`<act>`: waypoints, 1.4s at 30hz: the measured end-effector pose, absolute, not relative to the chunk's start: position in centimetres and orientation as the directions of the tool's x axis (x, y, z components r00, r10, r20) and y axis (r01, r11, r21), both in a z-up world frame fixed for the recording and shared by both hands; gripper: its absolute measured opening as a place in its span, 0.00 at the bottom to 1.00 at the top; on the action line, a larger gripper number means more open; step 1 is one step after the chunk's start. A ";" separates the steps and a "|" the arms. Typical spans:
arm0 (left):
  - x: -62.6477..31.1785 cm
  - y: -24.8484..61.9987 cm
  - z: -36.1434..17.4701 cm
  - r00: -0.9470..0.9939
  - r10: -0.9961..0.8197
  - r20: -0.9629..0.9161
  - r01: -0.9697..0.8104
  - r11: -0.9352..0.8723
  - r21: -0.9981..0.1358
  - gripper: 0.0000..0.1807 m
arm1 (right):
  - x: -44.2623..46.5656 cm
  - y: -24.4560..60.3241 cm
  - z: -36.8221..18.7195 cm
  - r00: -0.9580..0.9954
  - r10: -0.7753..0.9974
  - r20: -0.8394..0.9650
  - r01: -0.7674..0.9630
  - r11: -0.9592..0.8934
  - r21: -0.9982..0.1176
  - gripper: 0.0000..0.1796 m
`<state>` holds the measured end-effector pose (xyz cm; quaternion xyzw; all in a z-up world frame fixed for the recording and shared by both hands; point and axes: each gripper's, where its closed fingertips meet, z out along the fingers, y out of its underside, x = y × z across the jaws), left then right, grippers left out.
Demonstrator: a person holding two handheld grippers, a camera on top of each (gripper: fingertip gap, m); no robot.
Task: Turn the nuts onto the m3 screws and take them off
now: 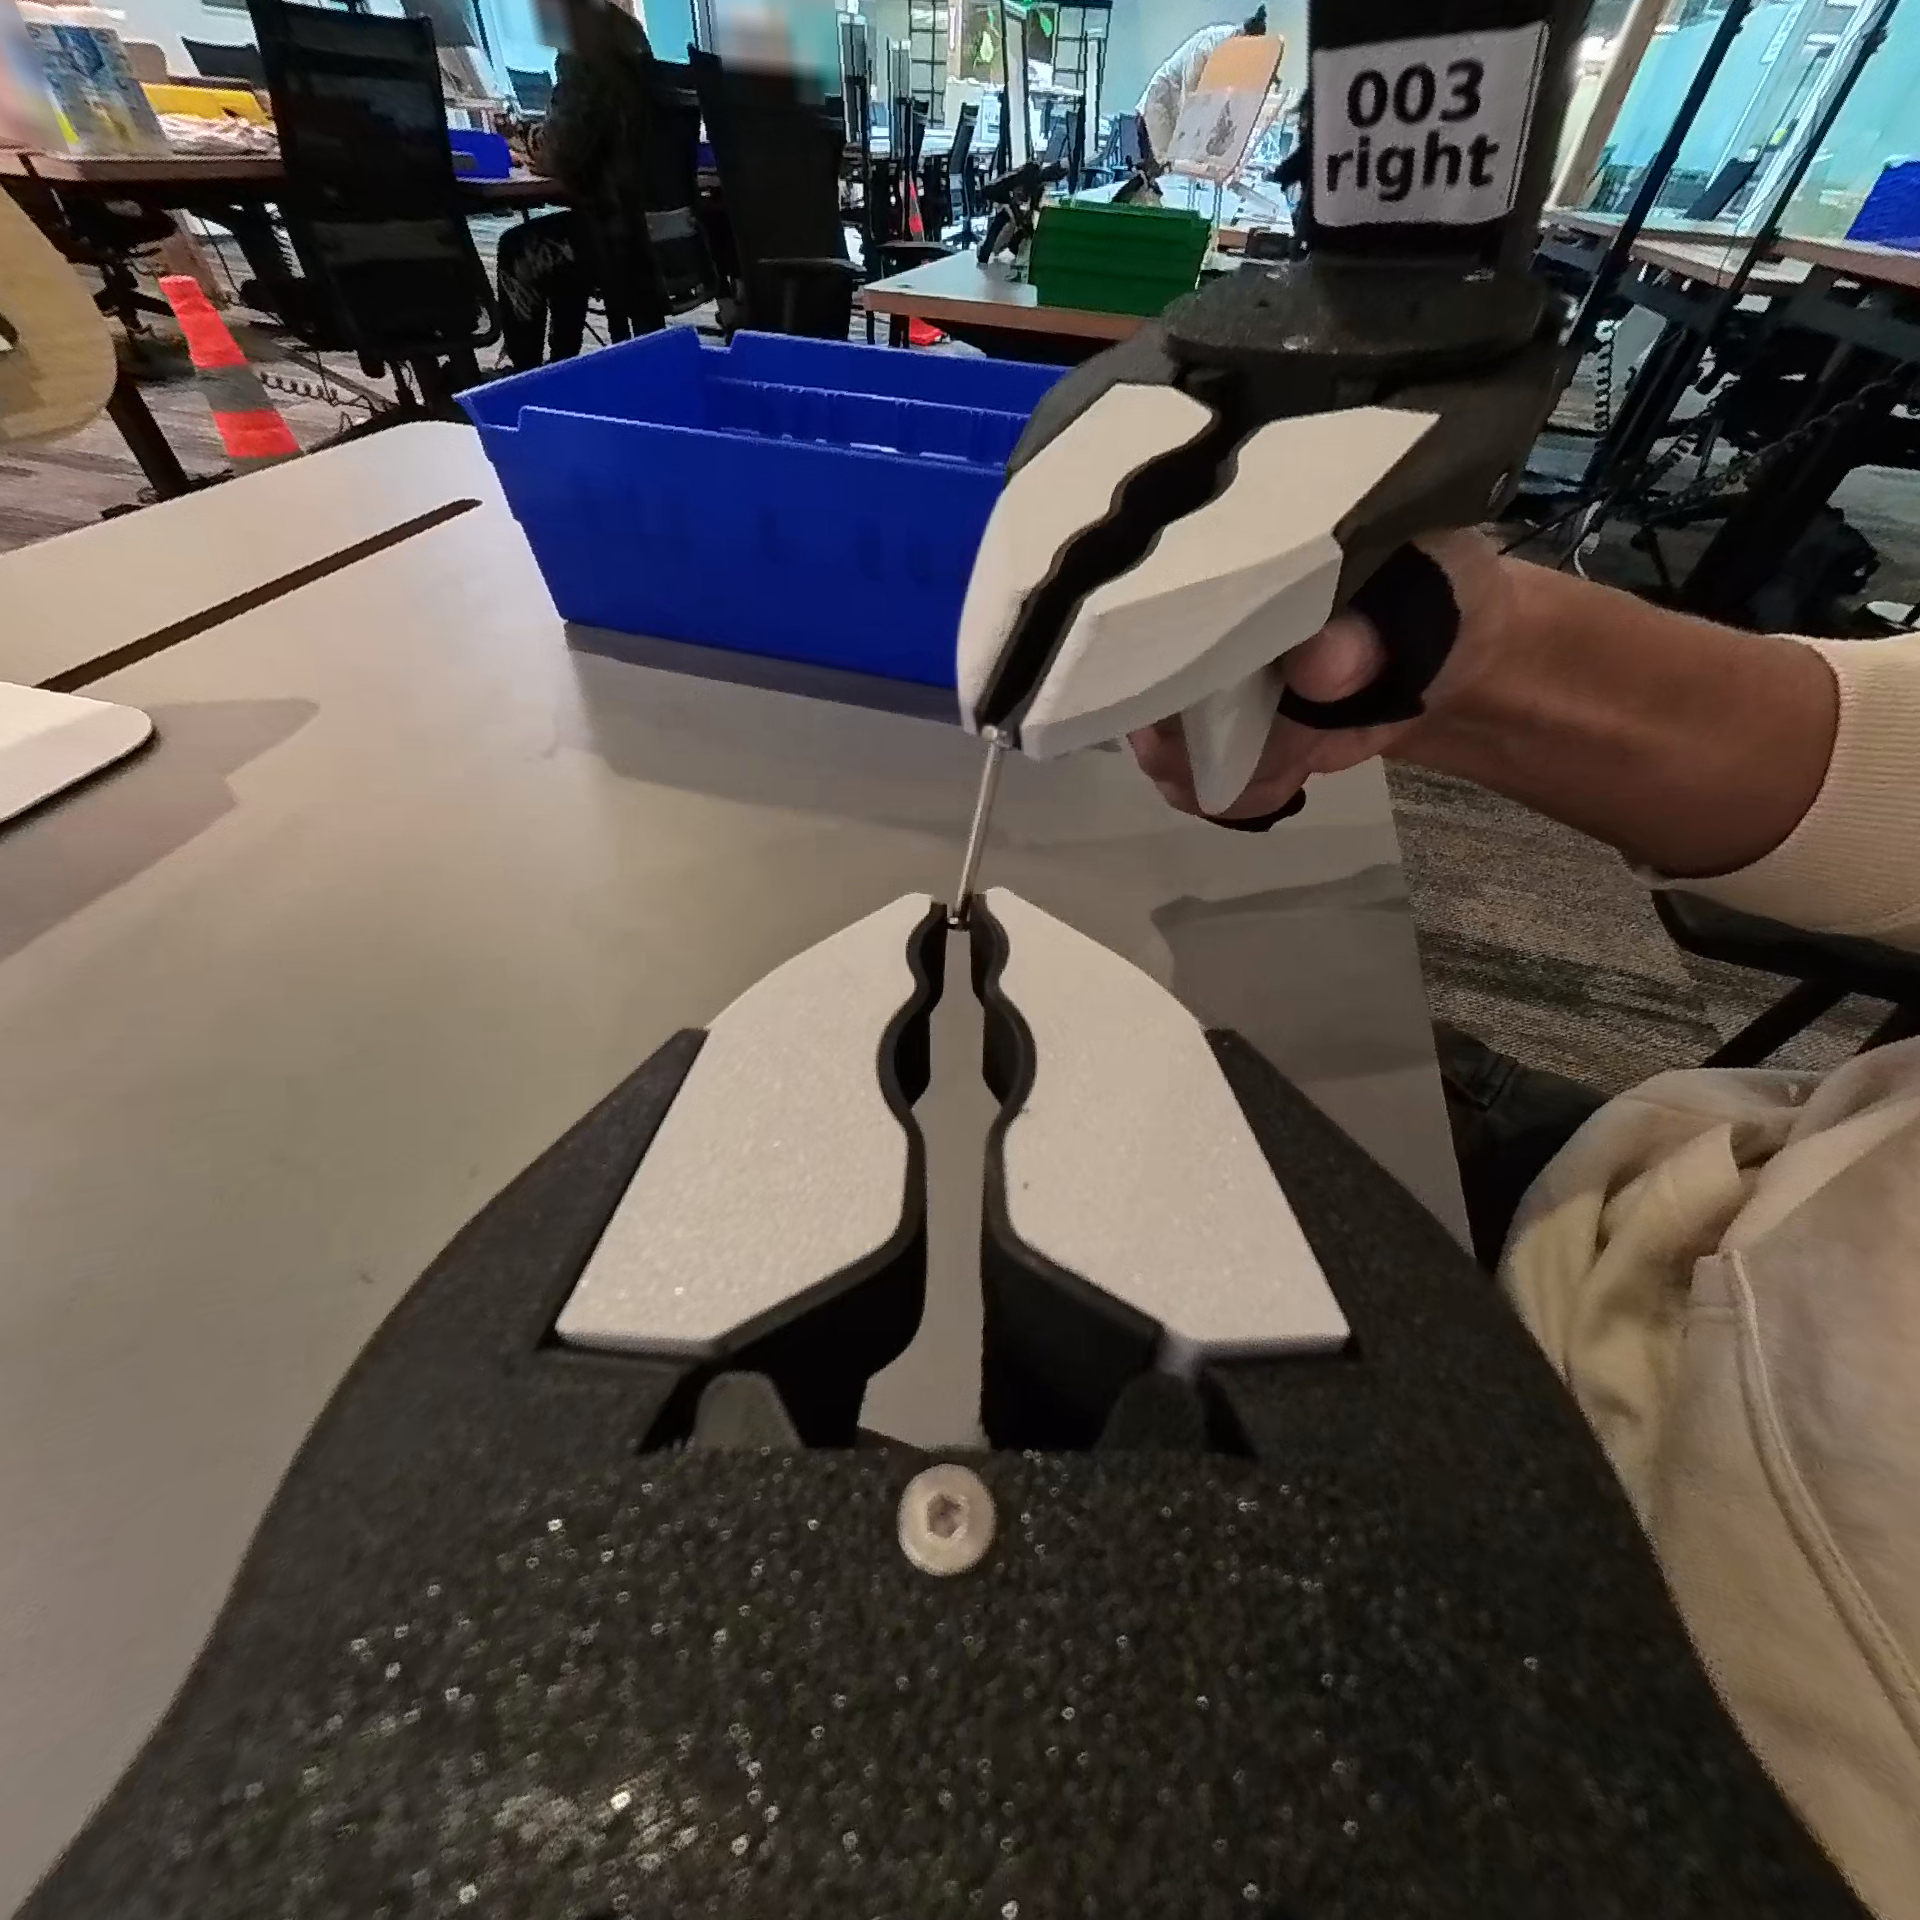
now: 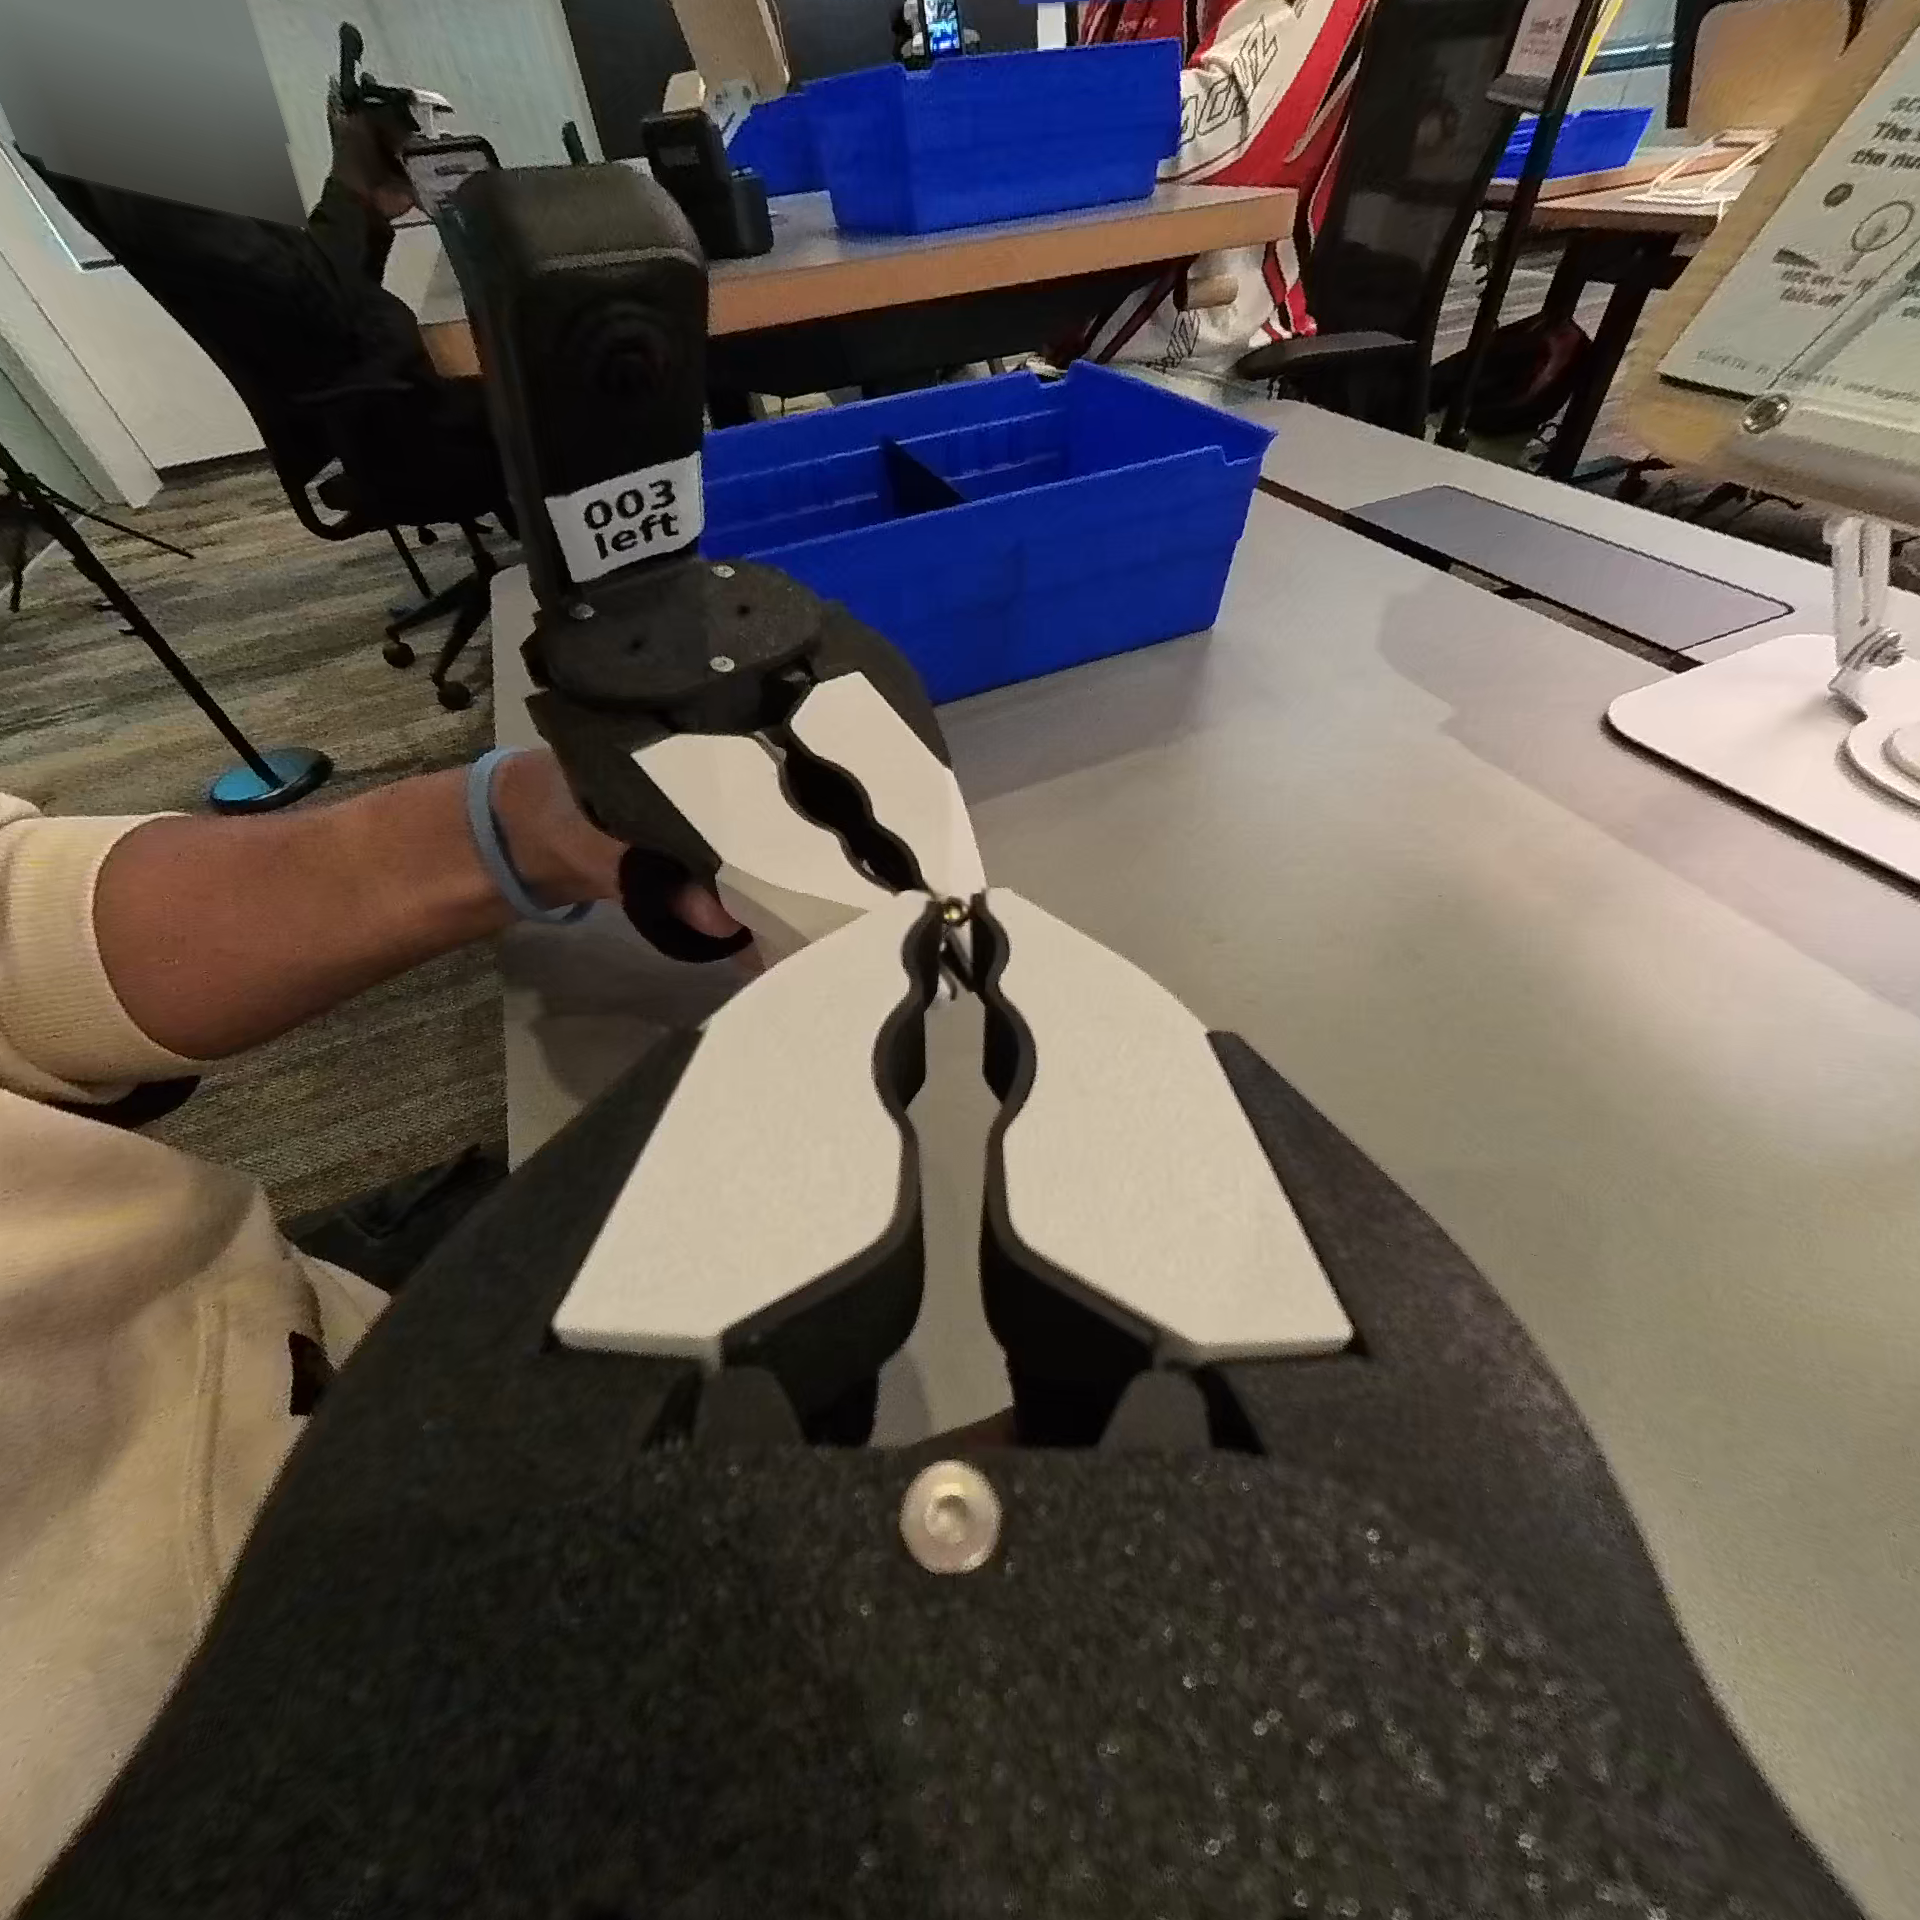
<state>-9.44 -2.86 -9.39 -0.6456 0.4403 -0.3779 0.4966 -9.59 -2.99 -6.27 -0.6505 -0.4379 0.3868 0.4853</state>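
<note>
A thin silver M3 screw (image 1: 979, 821) hangs in the air above the grey table (image 1: 416, 987), stretched between my two grippers. My left gripper (image 1: 961, 909) is shut on a small dark nut (image 1: 958, 915) at the screw's near end. My right gripper (image 1: 995, 730) comes in from the upper right and is shut on the screw's far end, at its head. In the right wrist view my right gripper (image 2: 953, 910) pinches the brass-coloured screw head, and the left gripper (image 2: 923, 888) meets it tip to tip from the left. The shaft (image 2: 954, 961) shows between my right fingers.
A blue divided bin (image 1: 748, 540) stands on the table behind the grippers; it also shows in the right wrist view (image 2: 997, 582). A white stand base (image 2: 1766, 748) with a sign board is at the right. The table's edge and the person's cream sleeve (image 1: 1714, 1351) are close. Both grippers' tips are close together, under 4 cm apart.
</note>
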 end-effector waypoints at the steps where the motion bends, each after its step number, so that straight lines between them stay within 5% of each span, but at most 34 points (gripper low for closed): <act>1: -9.4 -2.9 -9.4 0.326 -0.944 0.049 -0.195 -0.118 -0.974 0.02 | -9.6 -3.0 -6.3 0.314 0.946 -0.082 0.193 -0.149 -0.970 0.03; 16: -10.2 -1.8 -9.5 0.397 -0.908 0.131 -0.097 -0.183 -0.978 0.02 | -10.7 -1.8 -6.3 0.347 0.928 -0.138 0.169 -0.207 -0.964 0.03; 24: -11.4 0.0 -9.9 0.573 -0.796 -0.197 -0.298 0.021 -0.954 0.02 | -10.8 -0.4 -7.3 0.410 0.891 -0.194 0.221 -0.303 -0.927 0.03; 33: -12.1 0.9 -9.6 0.634 -0.603 -0.485 -0.493 0.167 -0.854 0.02 | -10.7 0.3 -7.7 0.417 0.778 -0.471 0.062 -0.541 -0.839 0.02; 42: -11.7 1.1 -10.8 0.649 -0.676 -0.350 -0.413 0.073 -0.908 0.02 | -10.4 0.4 -7.6 0.405 0.784 -0.470 0.053 -0.533 -0.844 0.00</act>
